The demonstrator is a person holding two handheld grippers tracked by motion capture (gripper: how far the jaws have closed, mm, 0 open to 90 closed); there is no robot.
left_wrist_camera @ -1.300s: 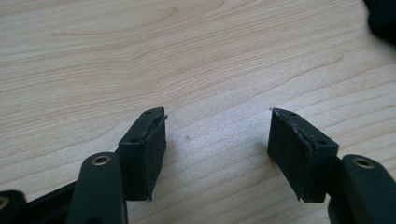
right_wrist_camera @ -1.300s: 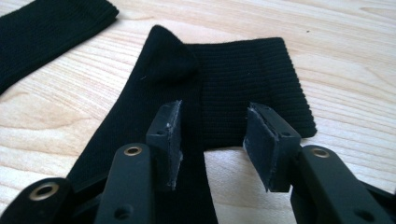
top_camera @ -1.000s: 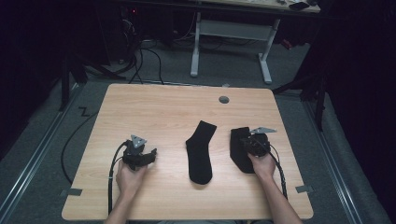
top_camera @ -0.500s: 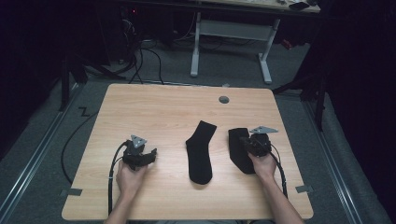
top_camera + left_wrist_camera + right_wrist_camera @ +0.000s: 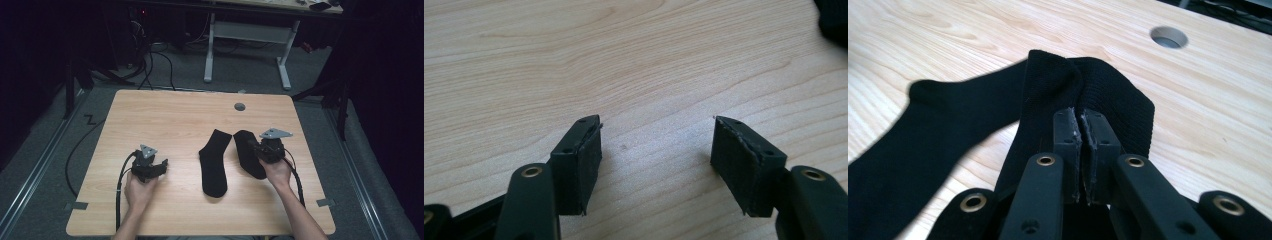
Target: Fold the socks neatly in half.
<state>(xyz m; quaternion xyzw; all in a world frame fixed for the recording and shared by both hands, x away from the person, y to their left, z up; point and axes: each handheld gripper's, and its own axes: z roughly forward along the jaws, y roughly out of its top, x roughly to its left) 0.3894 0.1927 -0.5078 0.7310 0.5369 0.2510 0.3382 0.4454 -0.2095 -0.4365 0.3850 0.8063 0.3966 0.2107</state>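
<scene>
Pinched between the pads of the right gripper (image 5: 1082, 150) is a fold of a black sock (image 5: 1108, 100), and the jaws have just been closing on it, so that they now stand almost pressed together with only the thin cloth between them. In the high view this right gripper (image 5: 262, 150) is seen at the right side of the wooden table (image 5: 165, 115), held in the person's right hand (image 5: 276, 172), with the gripped sock (image 5: 247, 155) lying partly under it and bunched up where it is caught. A second black sock (image 5: 214, 162) is laid flat on the tabletop just to the left of the first, near it but apart at the toe end; in the right gripper view this second sock (image 5: 923, 135) is seen stretching away to the left. A round cable hole (image 5: 240, 106) is set in the far part of the table. The left gripper (image 5: 159, 167) is rested on the left half of the table in the left hand (image 5: 139, 190), well apart from both socks. Its jaws are spread wide in the left gripper view, with nothing but bare wood (image 5: 624, 60) between the two pads (image 5: 586, 165).
</scene>
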